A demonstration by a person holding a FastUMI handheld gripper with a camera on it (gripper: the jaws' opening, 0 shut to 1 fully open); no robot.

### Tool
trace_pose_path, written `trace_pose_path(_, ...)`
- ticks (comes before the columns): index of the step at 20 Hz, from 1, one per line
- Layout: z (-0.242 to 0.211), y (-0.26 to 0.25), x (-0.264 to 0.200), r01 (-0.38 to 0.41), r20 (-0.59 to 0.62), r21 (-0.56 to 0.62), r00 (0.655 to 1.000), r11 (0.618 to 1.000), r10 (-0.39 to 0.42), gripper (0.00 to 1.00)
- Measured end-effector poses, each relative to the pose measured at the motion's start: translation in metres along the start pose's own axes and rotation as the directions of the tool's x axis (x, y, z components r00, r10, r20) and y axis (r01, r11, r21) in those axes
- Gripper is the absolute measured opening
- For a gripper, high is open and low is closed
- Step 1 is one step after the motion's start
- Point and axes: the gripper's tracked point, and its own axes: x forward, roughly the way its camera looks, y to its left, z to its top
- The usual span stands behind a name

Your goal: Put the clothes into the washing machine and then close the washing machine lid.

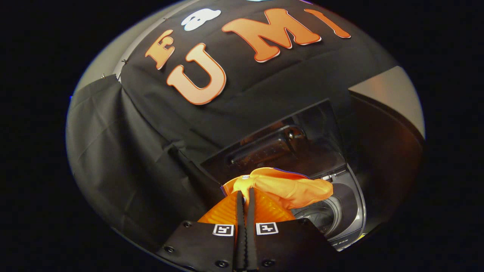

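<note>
Between the claw's (245,193) closed fingers hangs an orange garment (287,187), pinched at its gathered end and held above the washing machine's (349,211) open drum (321,217). The raised lid (302,139) stands beyond, against black cloth.

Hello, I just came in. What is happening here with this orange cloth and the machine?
A person is using a hand-held claw to load laundry. Its two fingers are pressed together on a bunched orange fabric garment, which is carried in the air just ahead of them. Beyond the garment stands a grey top-loading washing machine with its dark lid raised and the drum open. The garment is above the opening, not yet inside, and the lid is still to be closed.
</note>
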Motion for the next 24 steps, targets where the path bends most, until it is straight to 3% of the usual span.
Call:
trace_pose_path(13, -0.099, -0.082, 0.079, 0.197, -0.145, -0.11, 0.967, 0.974, -0.211, 0.08)
trace_pose_path(24, -0.173, -0.126, 0.103, 0.344, -0.339, -0.211, 0.852, 0.915, -0.399, 0.09)
